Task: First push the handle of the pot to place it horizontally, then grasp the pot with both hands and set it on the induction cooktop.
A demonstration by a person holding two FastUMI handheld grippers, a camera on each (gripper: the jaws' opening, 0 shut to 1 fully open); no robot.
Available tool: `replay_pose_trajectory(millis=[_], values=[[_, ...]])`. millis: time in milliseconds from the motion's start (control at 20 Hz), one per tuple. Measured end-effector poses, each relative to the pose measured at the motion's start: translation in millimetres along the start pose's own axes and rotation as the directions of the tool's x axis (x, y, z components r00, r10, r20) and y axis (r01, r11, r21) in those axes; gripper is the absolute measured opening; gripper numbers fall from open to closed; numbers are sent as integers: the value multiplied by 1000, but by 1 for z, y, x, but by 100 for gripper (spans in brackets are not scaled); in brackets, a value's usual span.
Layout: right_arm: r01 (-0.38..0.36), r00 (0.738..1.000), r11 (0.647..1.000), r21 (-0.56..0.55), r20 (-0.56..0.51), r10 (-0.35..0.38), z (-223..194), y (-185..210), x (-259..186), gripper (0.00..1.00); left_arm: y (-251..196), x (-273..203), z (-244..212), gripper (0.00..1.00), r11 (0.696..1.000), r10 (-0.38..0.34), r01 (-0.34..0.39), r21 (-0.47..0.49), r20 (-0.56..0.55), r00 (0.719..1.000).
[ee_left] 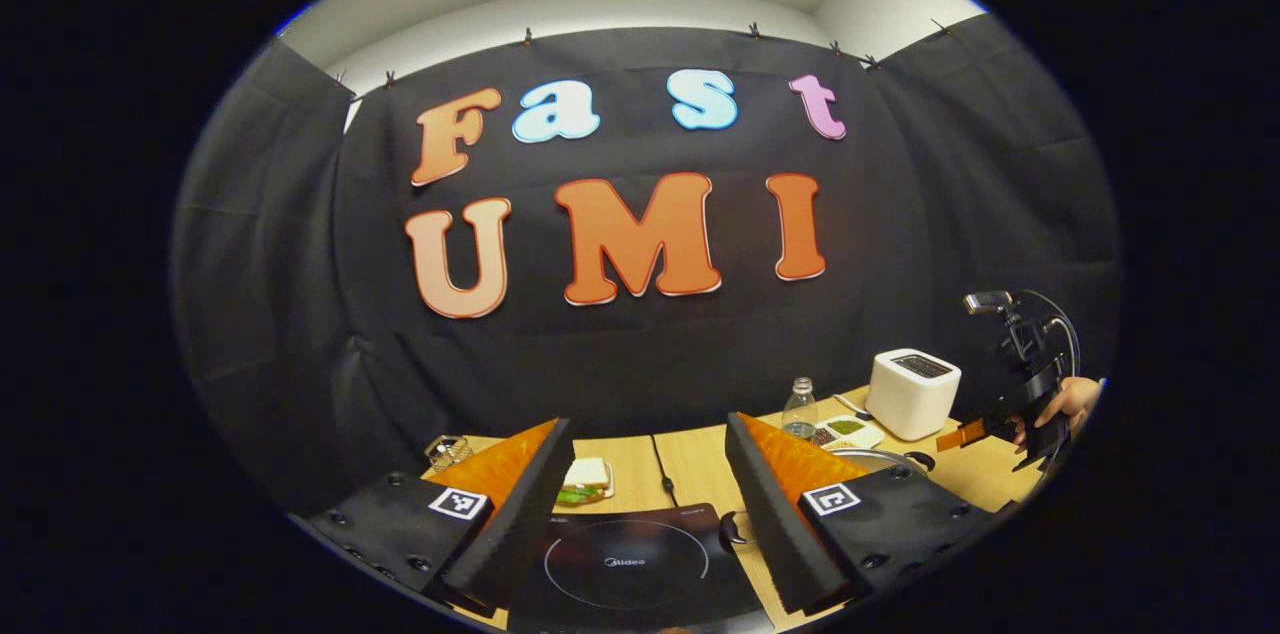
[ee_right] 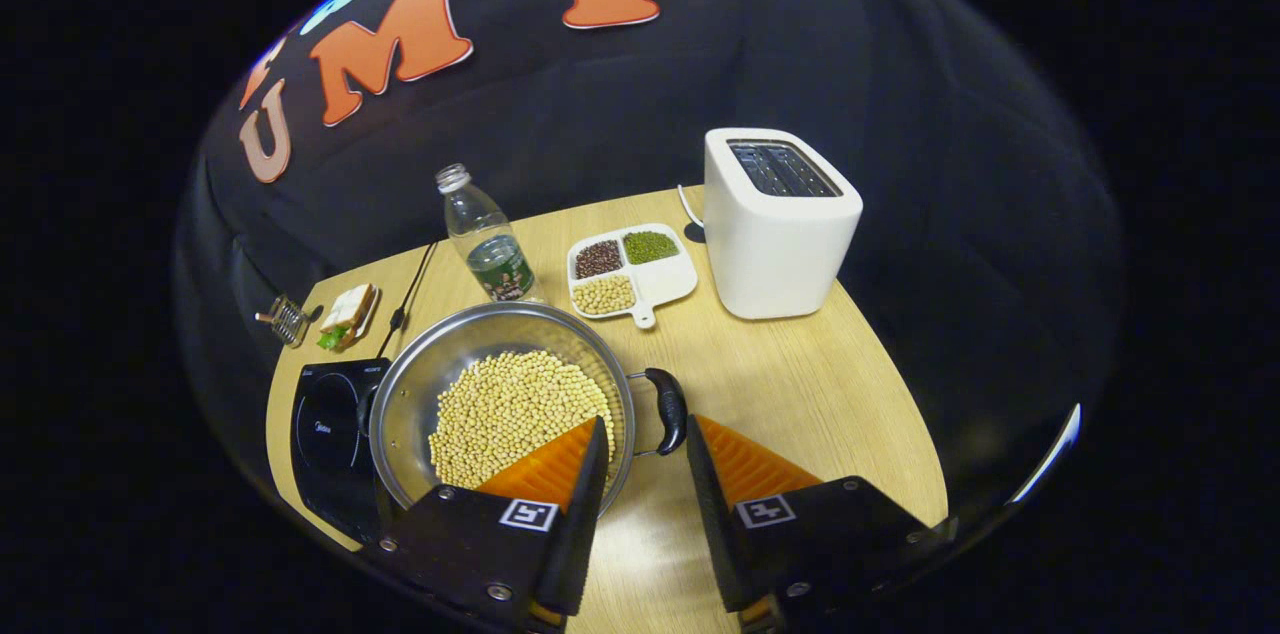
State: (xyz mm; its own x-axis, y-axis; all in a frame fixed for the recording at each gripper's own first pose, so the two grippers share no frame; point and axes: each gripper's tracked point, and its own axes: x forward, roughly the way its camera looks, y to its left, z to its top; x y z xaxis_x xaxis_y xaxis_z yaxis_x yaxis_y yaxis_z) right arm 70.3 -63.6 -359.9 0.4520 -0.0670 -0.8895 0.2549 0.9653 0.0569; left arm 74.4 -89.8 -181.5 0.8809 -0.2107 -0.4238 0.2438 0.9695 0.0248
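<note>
A steel pot (ee_right: 420, 384) full of soybeans stands on the wooden table, just right of the black induction cooktop (ee_right: 325, 434). Its black side handle (ee_right: 668, 409) juts to the right and lies just beyond the tips of my right gripper (ee_right: 645, 429), which is open and touches nothing. Its left finger (ee_right: 560, 459) overlaps the pot's rim in the picture. My left gripper (ee_left: 648, 424) hovers open above the cooktop (ee_left: 625, 564). Behind its right finger peeks the pot's rim (ee_left: 870, 457), with another black handle (ee_left: 733, 526) by the cooktop. A hand (ee_left: 1075, 399) holds the right gripper (ee_left: 965, 434) at the far right.
At the back right stands a white toaster (ee_right: 775, 224). A divided dish of beans (ee_right: 630, 274) and a water bottle (ee_right: 485, 239) sit behind the pot. A sandwich (ee_right: 350, 312), a small glass (ee_right: 288, 319) and a black cable (ee_right: 410, 299) are at the far left. Bare table (ee_right: 800, 394) lies right of the pot.
</note>
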Motion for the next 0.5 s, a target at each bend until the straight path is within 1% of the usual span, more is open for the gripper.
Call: replay_pose_trajectory(millis=[50, 100, 150, 200, 250, 300, 400, 500], values=[[-15, 1000, 1000, -6, 1, 15, 0, 7, -2, 54, -7, 6, -9, 99, 1000, -20, 20, -1, -30, 999], [-24, 1000, 1000, -13, 0, 24, 0, 10, -3, 61, -16, 14, -18, 99, 999, -41, 40, -4, -65, 997], [-26, 1000, 999, -24, -2, 26, 0, 13, -2, 65, -23, 20, -28, 100, 998, -58, 58, -7, -101, 993], [-25, 1000, 999, -32, -2, 25, -1, 15, -2, 72, -30, 26, -38, 99, 997, -77, 76, -11, -135, 988], [-24, 1000, 999, -37, -5, 23, -1, 15, 0, 75, -38, 34, -49, 99, 996, -94, 93, -15, -175, 980], [-24, 1000, 999, -38, -8, 23, -2, 16, 2, 80, -46, 39, -61, 99, 993, -117, 115, -20, -219, 969], [-15, 1000, 999, -40, -13, 14, -3, 14, 5, 83, -67, 50, -90, 99, 984, -180, 175, -43, -308, 934], [-5, 1000, 999, -45, -21, 4, -4, 12, 8, 84, -81, 60, -117, 99, 979, -205, 194, -68, -394, 896]])
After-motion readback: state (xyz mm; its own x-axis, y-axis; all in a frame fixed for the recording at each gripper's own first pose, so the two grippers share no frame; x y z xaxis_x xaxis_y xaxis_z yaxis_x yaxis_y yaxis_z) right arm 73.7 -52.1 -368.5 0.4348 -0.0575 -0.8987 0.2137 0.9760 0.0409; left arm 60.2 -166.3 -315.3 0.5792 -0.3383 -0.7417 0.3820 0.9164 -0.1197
